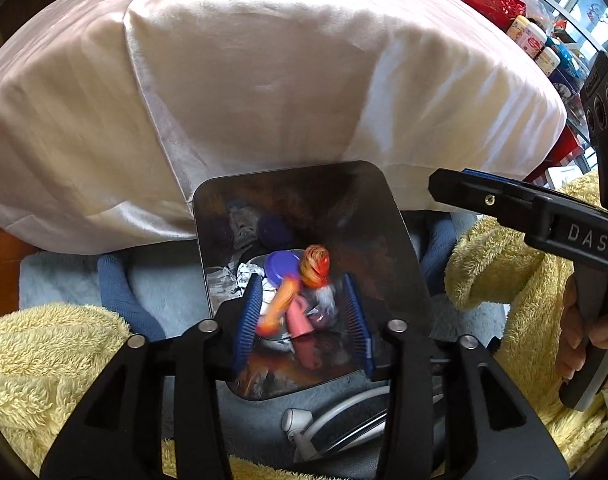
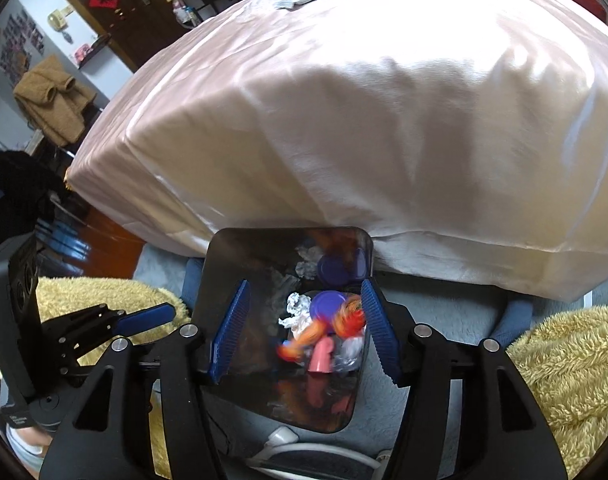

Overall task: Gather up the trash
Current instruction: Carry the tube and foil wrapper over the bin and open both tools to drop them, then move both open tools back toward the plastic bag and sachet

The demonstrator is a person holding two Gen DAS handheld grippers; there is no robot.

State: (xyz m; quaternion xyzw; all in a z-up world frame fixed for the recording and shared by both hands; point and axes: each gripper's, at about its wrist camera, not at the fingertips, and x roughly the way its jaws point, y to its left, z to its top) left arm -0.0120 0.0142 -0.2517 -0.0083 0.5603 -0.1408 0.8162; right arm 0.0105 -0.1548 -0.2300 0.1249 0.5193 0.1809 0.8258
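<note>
1. While both tools are being held over the floor beside the bed (image 1: 263,80), the dark metal bin (image 1: 400,248) is being seen standing against the bed's hanging sheet, on a pale rug (image 1: 171,292), directly below both sets of tongs.
2. Trash is being seen lying low inside the bin: a purple lid (image 1: 281,264), crumpled foil (image 1: 243,274), a pink piece (image 1: 297,316), and a blurred orange wrapper (image 1: 314,262) appearing to be falling, its long axis slanting from upper right to lower left.
3. Jaws of the left gripper (image 1: 301,316) are being held apart above the bin mouth; nothing is being pressed by the blue pads, the wrapper lying beyond them, not between them in contact.
4. Jaws of the right gripper (image 2: 304,328) are being held wider still, likewise released, with the same trash (image 2: 324,320) showing below.
5. Both tools are being judged about equally near; any coming move is being judged to turn on lifting straight away from the bin.
</note>
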